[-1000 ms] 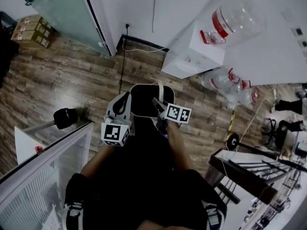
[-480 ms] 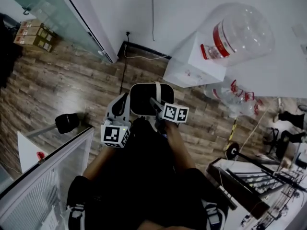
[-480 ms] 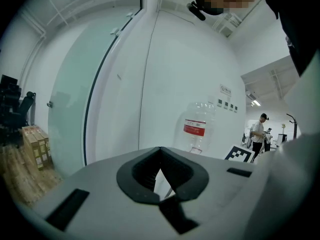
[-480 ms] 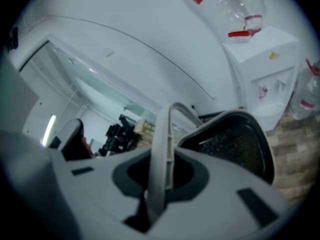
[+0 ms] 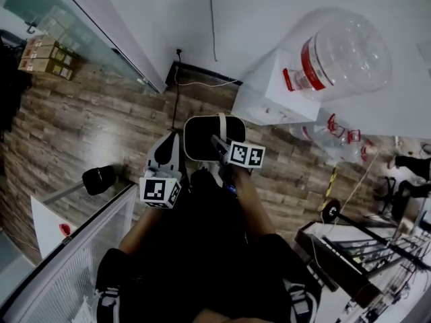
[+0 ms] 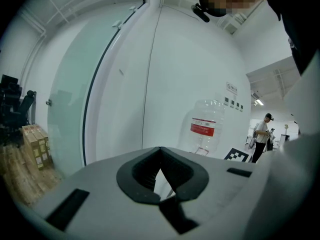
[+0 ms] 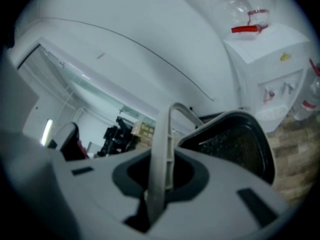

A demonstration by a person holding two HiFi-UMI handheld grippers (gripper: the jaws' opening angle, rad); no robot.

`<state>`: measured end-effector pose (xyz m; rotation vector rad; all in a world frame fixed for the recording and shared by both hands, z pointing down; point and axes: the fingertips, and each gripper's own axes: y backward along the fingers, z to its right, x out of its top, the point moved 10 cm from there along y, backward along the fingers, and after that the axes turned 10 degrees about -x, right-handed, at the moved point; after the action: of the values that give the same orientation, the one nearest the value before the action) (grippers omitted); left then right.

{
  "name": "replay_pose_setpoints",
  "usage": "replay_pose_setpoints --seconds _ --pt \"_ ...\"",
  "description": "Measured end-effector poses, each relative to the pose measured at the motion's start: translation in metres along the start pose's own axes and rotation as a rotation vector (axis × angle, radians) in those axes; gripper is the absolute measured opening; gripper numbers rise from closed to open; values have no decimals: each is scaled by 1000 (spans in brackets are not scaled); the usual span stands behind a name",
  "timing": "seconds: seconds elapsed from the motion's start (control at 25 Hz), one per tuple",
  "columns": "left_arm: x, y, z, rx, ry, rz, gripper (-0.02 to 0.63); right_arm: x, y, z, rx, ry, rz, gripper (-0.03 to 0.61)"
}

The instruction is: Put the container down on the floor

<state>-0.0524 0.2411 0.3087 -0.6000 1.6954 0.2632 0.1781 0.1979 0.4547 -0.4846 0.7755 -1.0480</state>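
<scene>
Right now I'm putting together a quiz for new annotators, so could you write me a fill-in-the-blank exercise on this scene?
1. The right gripper has its jaws closed on the container's pale ____.
2. The big clear bottle with the red label stands on a white water ____.
3. The container hangs above a floor of ____ planks.

Missing words: handle; dispenser; wood.

Left gripper [image 5: 174,144] and right gripper [image 5: 219,144] reach forward side by side; left jaws are together, right jaws clamp the container's [image 5: 204,134] handle.
</scene>
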Motion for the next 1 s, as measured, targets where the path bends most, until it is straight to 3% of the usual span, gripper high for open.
replay_pose_setpoints --seconds 0.48,0.8,1.0 --pt "32 -101 -113 -207 7 -48 28 42 -58 -18 -88 -79 24 60" --pt "39 -143 -168 -363 8 -95 28 60 -103 -15 -98 -151 91 60" --pt "35 -173 -187 -376 17 -112 28 74 -136 -5 -153 -196 84 60"
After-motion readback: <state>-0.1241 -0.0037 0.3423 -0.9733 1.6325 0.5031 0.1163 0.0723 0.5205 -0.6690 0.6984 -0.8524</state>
